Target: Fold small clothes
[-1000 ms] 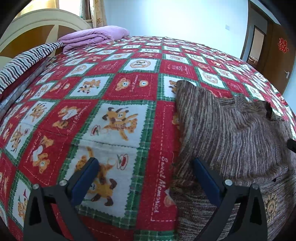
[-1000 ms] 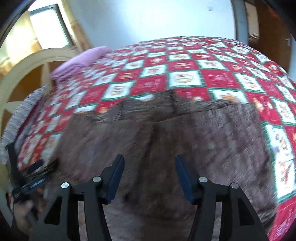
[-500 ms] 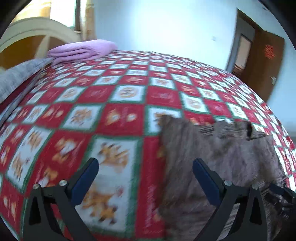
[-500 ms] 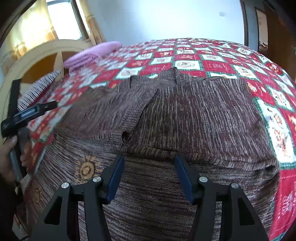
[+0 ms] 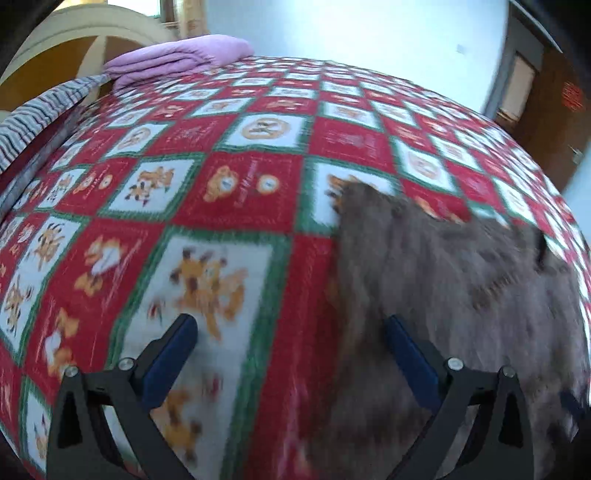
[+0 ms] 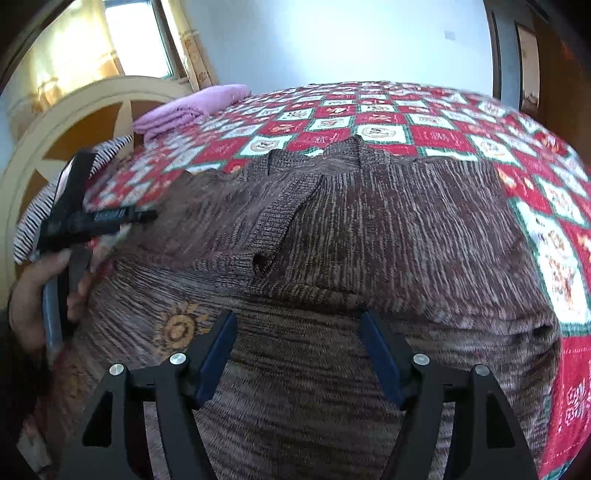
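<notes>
Sweater (image 6: 369, 229): lies spread on bed (image 5: 221, 177), sleeves folded inward
Left gripper (image 5: 291, 354): fingers wide apart, empty, straddling sweater's edge for a grab
Right gripper (image 6: 297, 350): fingers wide, empty, above hem

Daylight from the window (image 6: 136, 40) behind the headboard lights your scene brightly and evenly, blowing the pane out to white and leaving a pale sheen on the back wall (image 5: 351, 33). Your left wrist view is smeared by motion blur, so the quilt (image 5: 207, 206) squares and brown sweater (image 5: 443, 280) lose their edges, while the right wrist view stays sharp at its centre. Both fisheye views bulge the bed into a dome and darken at the corners.
</notes>
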The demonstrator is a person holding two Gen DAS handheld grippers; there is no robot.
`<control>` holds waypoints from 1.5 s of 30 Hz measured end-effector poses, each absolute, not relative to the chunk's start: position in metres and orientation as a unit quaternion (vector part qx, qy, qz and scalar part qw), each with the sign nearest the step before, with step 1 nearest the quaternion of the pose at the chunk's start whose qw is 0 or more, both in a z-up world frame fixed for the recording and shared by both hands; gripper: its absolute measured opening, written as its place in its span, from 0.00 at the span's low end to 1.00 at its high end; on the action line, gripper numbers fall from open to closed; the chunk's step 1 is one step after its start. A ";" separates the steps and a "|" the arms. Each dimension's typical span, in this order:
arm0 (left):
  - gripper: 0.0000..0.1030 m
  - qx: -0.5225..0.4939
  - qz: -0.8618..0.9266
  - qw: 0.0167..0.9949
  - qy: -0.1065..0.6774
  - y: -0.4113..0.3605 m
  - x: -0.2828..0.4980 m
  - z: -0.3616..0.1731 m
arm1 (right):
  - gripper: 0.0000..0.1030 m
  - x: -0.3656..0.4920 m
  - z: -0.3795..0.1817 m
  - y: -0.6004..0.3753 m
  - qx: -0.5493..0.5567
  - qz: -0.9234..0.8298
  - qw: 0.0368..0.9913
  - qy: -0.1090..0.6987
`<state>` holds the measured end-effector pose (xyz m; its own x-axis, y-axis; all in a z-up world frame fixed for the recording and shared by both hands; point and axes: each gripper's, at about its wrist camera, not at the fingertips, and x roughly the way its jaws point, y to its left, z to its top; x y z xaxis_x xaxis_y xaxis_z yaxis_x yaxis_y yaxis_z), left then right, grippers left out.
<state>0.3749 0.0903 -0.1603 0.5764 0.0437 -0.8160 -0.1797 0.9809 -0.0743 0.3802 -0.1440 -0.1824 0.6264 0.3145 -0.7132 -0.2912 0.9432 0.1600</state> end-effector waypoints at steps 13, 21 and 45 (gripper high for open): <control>1.00 -0.025 0.066 0.894 0.442 0.067 0.322 -0.168 | 0.68 0.360 -0.157 -0.201 0.010 0.043 0.936 0.350; 1.00 0.017 0.088 0.902 0.421 0.055 0.309 -0.164 | 0.68 0.386 -0.178 -0.207 -0.003 0.016 0.917 0.399; 1.00 0.046 0.086 0.900 0.424 0.043 0.296 -0.163 | 0.85 0.363 -0.183 -0.217 0.024 0.060 0.914 0.402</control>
<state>0.2961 0.0434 -0.1630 0.6252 0.1934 -0.7561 -0.1149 0.9811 0.1559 0.3632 -0.2173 -0.1831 0.6704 0.1291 -0.7307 -0.0899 0.9916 0.0928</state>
